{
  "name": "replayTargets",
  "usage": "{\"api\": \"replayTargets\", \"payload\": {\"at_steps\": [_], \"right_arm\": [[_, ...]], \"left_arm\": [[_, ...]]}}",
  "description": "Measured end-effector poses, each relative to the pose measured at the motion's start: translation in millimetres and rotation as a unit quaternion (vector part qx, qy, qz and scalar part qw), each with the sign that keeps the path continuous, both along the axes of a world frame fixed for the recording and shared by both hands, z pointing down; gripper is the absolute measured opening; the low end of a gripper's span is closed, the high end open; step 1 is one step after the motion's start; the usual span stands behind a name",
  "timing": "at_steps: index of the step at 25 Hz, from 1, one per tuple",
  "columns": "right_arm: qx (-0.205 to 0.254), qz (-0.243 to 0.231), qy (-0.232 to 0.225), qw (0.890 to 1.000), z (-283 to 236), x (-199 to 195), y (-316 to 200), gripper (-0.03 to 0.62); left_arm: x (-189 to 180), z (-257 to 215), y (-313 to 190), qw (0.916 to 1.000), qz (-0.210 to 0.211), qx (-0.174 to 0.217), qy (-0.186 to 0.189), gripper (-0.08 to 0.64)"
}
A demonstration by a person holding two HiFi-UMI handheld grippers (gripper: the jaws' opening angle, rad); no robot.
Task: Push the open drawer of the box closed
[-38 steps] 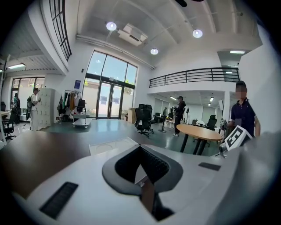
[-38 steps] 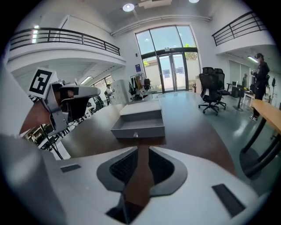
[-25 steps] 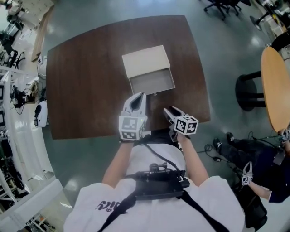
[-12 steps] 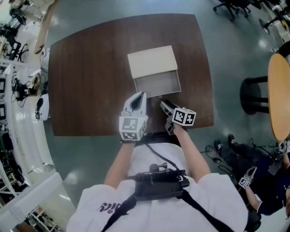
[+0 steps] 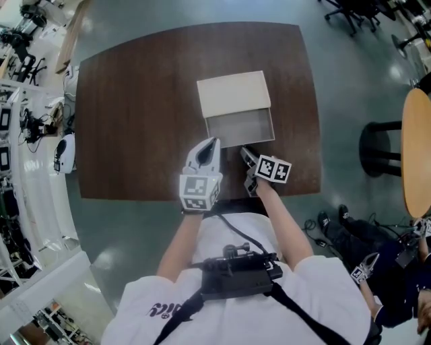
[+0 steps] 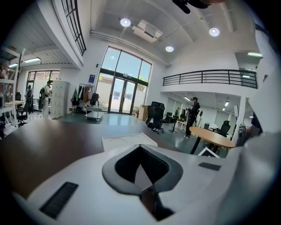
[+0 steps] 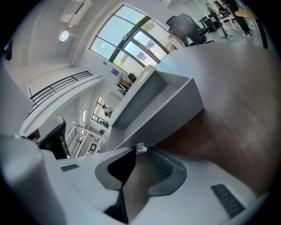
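A cream box (image 5: 232, 94) stands on the dark wooden table (image 5: 135, 101), its grey drawer (image 5: 240, 128) pulled out toward me. My right gripper (image 5: 245, 152) points at the drawer front, just short of it. In the right gripper view the drawer front (image 7: 153, 118) fills the middle, and its small knob (image 7: 140, 147) sits right at the tips of my right gripper (image 7: 137, 154). Its jaws are closing to a narrow gap, and the pads do not press on the knob. My left gripper (image 5: 213, 143) hovers left of the drawer front, shut and empty; the left gripper (image 6: 140, 147) looks toward the box (image 6: 127, 140).
The table's near edge (image 5: 202, 195) runs just under both grippers. A round wooden table (image 5: 417, 148) on a black base (image 5: 380, 145) stands to the right. White equipment (image 5: 40, 168) lines the left side. Office chairs (image 5: 350, 10) and a person's legs (image 5: 397, 269) are on the floor.
The right gripper has moved forward from the table's near edge up to the drawer front. The left gripper has stayed about where it was.
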State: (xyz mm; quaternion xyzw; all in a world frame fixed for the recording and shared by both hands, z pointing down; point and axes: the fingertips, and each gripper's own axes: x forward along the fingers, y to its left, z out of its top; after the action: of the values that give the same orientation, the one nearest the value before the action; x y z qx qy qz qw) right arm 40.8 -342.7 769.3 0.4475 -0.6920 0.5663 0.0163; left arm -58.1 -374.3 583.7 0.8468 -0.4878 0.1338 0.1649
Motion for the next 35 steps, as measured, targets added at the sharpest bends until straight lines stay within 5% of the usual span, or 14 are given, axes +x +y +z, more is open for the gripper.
{"api": "replayTargets", "payload": {"at_steps": [13, 35], "right_arm": [[-0.015, 0.006, 0.020, 1.000, -7.8, -5.1, -8.8, 0.078], [0.011, 0.025, 0.027, 0.999, -10.4, -7.4, -115.6, 0.078]], "left_arm": [[-6.1, 7.8, 7.7, 0.9998, -0.009, -0.010, 0.013, 0.011], [-11.6, 13.6, 6.4, 0.9991, -0.027, -0.019, 0.026, 0.009]]}}
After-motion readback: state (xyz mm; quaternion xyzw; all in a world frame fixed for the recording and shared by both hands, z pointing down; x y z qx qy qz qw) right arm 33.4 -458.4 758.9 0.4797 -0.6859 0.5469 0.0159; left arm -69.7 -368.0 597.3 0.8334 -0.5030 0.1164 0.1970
